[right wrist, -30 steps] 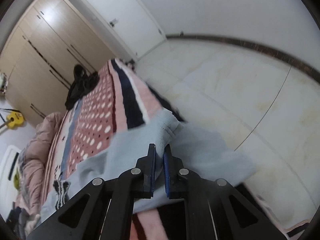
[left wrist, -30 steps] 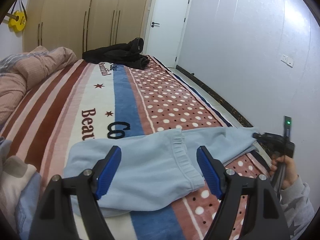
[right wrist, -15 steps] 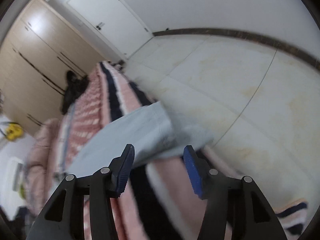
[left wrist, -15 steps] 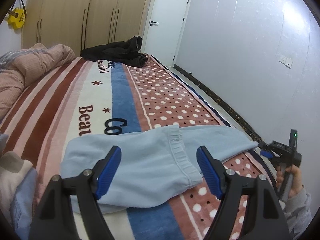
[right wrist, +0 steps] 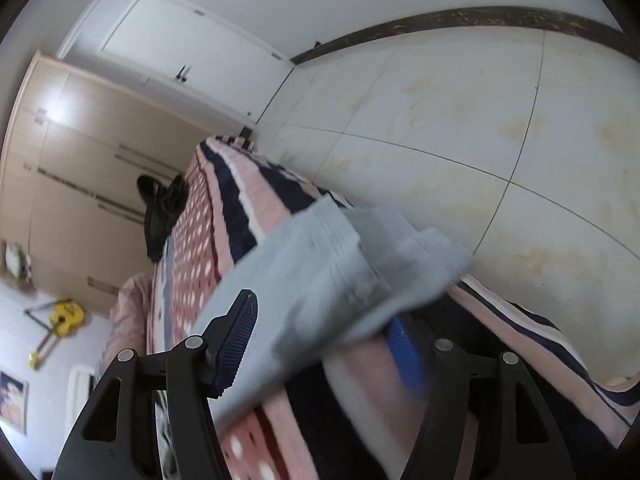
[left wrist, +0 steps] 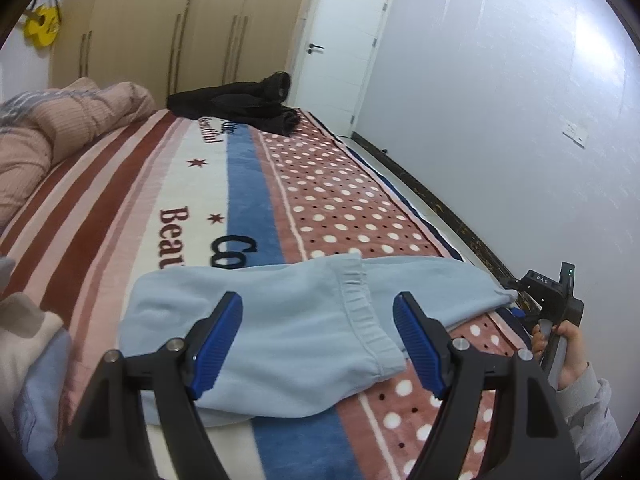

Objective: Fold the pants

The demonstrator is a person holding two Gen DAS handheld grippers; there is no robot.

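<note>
Lettering on the striped blanket (left wrist: 192, 184) reads "Beau" and "Co" at the centre of the left wrist view, both cut off by the pale blue pants (left wrist: 304, 328); smaller script near the black garment (left wrist: 240, 106) at upper centre is too small to read fully. The pants lie folded across the lower middle of the blanket, one end reaching the bed's right edge. The left gripper (left wrist: 318, 340) hovers above them, angled downward, jaws spread wide and empty. At lower right a hand (left wrist: 568, 352) in a grey sleeve grips the right gripper's handle, marked "DAS". In the right wrist view the right gripper (right wrist: 320, 344) is rolled sideways, its jaws opening, blurred pant fabric between them but not pinched.
</note>
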